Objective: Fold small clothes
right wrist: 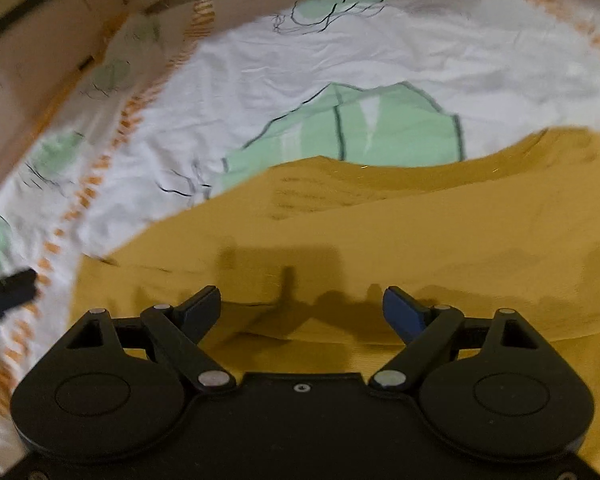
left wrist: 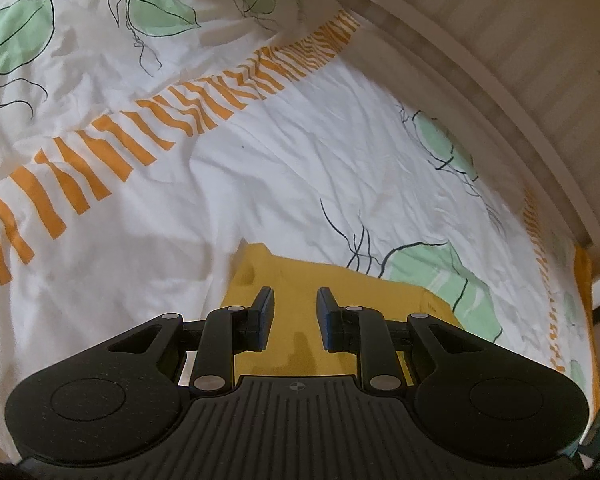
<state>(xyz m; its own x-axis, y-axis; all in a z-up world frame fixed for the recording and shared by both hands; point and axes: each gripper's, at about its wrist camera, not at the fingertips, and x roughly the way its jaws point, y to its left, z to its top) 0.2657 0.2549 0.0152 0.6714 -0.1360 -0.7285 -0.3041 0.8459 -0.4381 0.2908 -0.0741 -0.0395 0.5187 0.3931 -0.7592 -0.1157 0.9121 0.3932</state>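
Observation:
A mustard-yellow garment [left wrist: 284,272] lies flat on the bed, its corner reaching up past my left gripper [left wrist: 296,300]. The left jaws stand a narrow gap apart above the cloth, and nothing shows pinched between them. In the right wrist view the same garment [right wrist: 380,232] fills the lower half, with a fold ridge across it. My right gripper [right wrist: 302,300] hangs wide open over the cloth and holds nothing. That view is blurred by motion.
The bedsheet [left wrist: 260,168] is white with green leaf prints and an orange striped band [left wrist: 100,152]. A pale bed rail [left wrist: 480,80] runs along the far right edge. A dark blurred object [right wrist: 8,288] sits at the sheet's left edge [right wrist: 100,184].

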